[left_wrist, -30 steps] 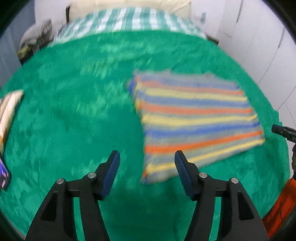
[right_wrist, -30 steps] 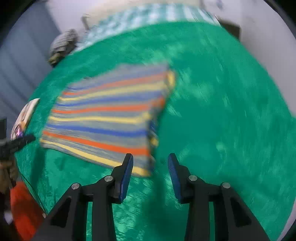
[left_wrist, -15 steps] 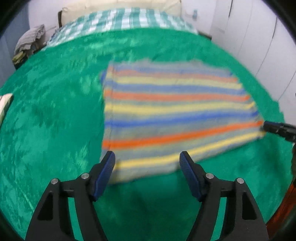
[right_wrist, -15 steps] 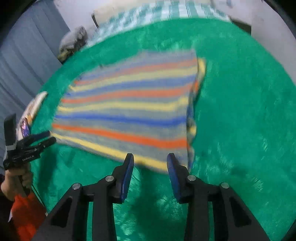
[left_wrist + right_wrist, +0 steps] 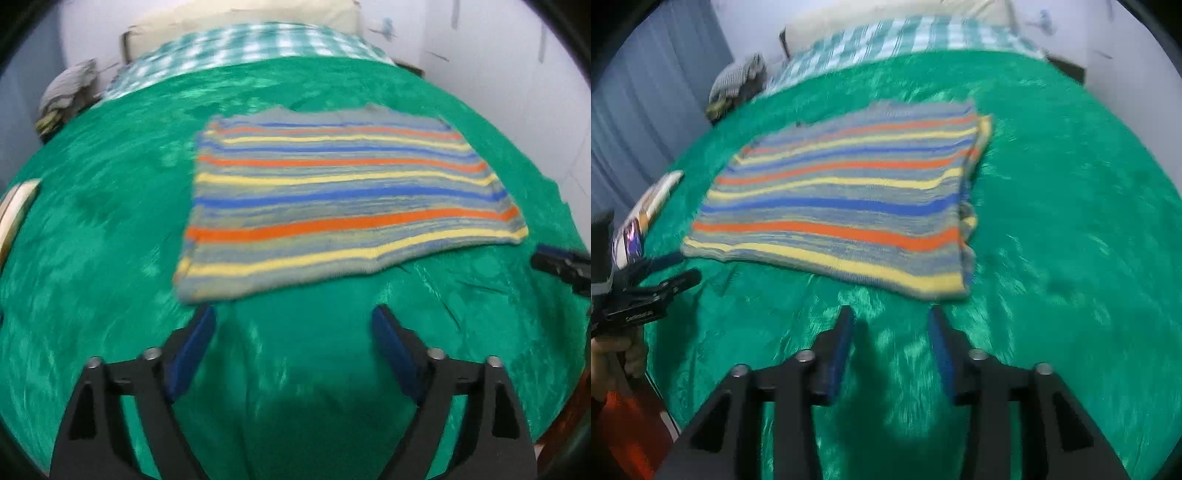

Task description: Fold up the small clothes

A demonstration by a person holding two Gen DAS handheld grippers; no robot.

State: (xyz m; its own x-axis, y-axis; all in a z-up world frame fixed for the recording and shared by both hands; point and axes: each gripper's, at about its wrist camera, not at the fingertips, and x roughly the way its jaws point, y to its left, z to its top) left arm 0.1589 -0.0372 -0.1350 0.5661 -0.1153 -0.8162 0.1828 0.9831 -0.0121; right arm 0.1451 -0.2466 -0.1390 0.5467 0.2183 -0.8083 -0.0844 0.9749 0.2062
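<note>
Two grippers, left (image 5: pixel 291 325) and right (image 5: pixel 891 325), hovered empty with jaws wide, just short of the striped garment (image 5: pixel 340 199). It lay flat on the green bed cover (image 5: pixel 110 221); we judged both positioned to grasp its near corners.

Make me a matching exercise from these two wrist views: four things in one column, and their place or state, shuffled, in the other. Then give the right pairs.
Things
1. striped garment
2. green blanket
3. left gripper
4. checked bedding

Place or state
A. at the far end of the bed, beyond the green cover
B. lying flat, folded on itself along one side
C. open, empty, short of the garment's near edge
D. spread over the bed, under the garment

Pairs: 1-B, 2-D, 3-C, 4-A
</note>
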